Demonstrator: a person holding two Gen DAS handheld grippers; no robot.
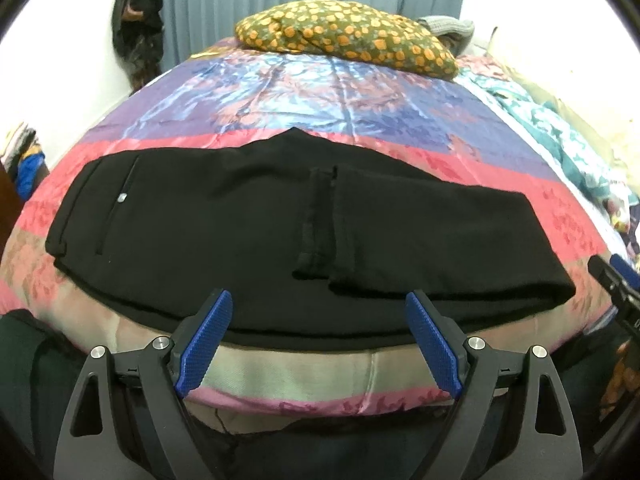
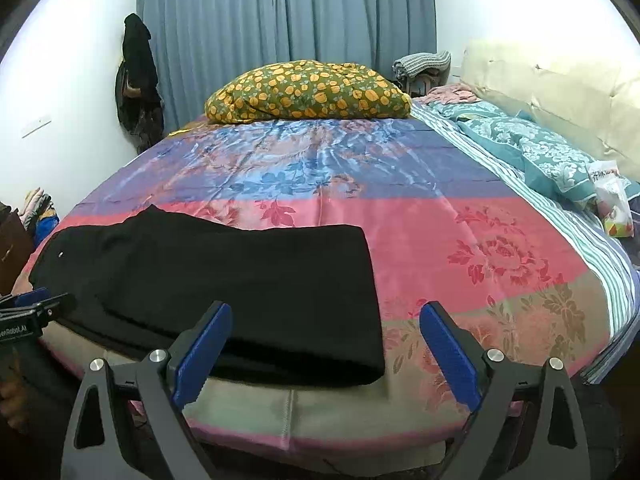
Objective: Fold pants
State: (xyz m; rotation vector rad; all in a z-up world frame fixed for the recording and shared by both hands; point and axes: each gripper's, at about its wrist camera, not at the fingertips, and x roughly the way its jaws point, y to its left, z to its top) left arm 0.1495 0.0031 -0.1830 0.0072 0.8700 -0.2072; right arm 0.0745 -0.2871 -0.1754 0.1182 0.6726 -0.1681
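Your black fabric pants (image 1: 256, 232) lie folded across the near edge of the shiny pink, purple and blue floral bedspread (image 1: 280, 92); only your right wrist view shows the teal patterned pillow (image 2: 536, 148) at the bed's right side. Only your left view shows the folded-over leg hem. Your left gripper (image 1: 319, 308) and right gripper (image 2: 325, 320) both hover spread wide, holding nothing.
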